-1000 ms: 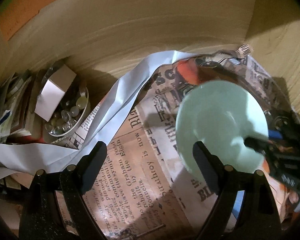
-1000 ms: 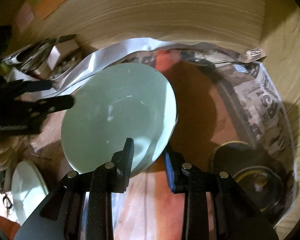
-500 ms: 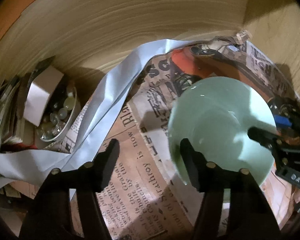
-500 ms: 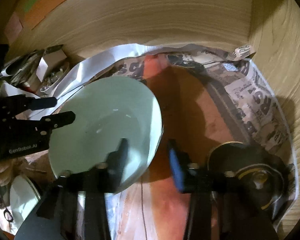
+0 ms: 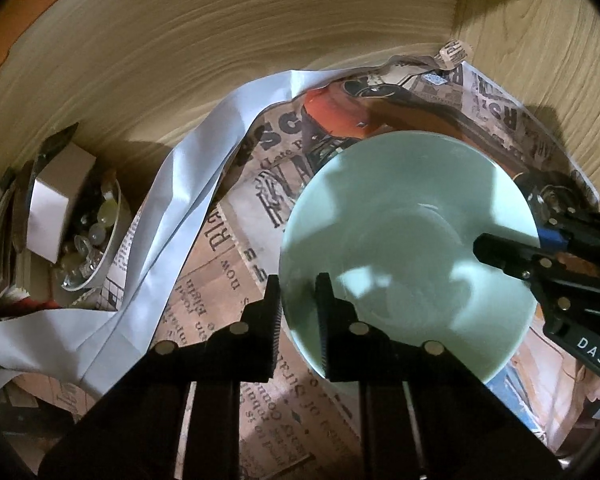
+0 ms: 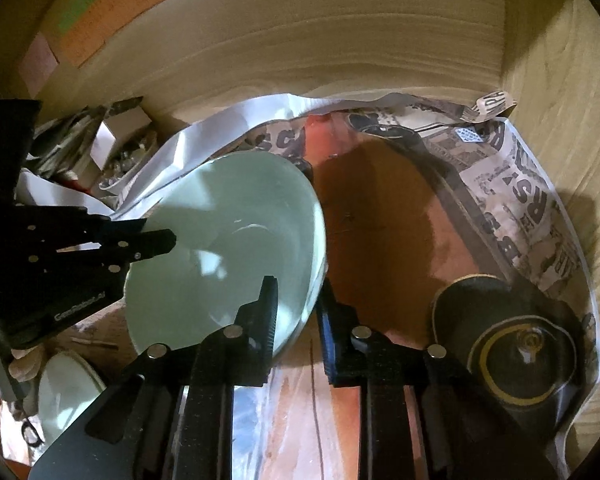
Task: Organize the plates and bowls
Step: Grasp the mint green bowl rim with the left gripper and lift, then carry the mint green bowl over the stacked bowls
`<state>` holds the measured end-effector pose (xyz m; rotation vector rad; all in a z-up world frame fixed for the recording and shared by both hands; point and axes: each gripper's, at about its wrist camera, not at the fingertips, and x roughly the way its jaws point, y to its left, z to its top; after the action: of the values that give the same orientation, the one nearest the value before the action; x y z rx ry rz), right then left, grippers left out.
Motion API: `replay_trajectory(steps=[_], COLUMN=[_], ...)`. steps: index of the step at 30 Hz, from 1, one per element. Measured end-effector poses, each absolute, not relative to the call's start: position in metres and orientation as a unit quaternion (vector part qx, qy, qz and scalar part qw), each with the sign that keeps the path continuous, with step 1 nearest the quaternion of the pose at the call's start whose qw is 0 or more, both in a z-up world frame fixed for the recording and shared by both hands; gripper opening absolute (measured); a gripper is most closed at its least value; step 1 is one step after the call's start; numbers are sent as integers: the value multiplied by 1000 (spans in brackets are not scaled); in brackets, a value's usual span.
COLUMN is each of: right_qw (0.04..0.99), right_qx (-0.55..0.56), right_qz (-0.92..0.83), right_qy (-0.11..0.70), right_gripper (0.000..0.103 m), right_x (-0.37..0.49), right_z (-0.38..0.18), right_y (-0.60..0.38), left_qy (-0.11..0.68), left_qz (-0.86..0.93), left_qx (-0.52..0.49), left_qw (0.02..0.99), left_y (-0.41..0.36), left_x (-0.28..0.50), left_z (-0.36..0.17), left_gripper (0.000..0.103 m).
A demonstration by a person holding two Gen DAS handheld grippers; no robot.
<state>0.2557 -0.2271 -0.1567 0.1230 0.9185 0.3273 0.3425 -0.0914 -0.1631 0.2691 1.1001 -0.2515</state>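
A pale green bowl (image 5: 408,248) sits tilted over a newspaper-lined shelf (image 5: 220,264) inside a wooden cabinet, its open side facing both cameras. Both grippers have it by the rim from opposite sides.

The left gripper (image 5: 298,308) has its two fingers drawn close together over the bowl's left edge, one finger outside the wall and one inside, so the rim is pinched between the pads. In the right wrist view the same gripper (image 6: 156,236) reaches in from the left, with one finger lying over the inside of the bowl (image 6: 228,248).

The right gripper (image 6: 298,312) is likewise nearly closed on the opposite edge: its left finger lies inside the bowl, its blue-padded right finger outside, and the rim runs between them. From the left wrist view it enters at the right (image 5: 500,252), one finger pressed over the bowl's inner wall.

A crumpled white paper sheet (image 5: 172,216) runs along the shelf behind and to the left of the bowl. Further left stands a glass dish of marbles (image 5: 88,240) with a small cardboard box (image 5: 50,220) leaning in it. To the right of the bowl, near the cabinet's side wall, rests a dark lid with a gold ring (image 6: 512,352). A second pale green dish (image 6: 66,392) shows at the lower left of the right wrist view, partly hidden by the left gripper.
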Motion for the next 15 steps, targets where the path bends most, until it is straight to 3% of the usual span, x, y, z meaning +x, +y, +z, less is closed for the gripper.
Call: replay_trajectory(steps=[15], right_qw=[898], right_qx=[55], right_qz=[162], right_qy=[406], right_gripper=[15], right_x=[227], right_z=[-125], right_y=[-218], left_qy=[487], left_qz=[-116], left_qx=[119], left_qw=[857], left_y=[-75], left_x=[305], left_z=[-133], left_gripper=[15])
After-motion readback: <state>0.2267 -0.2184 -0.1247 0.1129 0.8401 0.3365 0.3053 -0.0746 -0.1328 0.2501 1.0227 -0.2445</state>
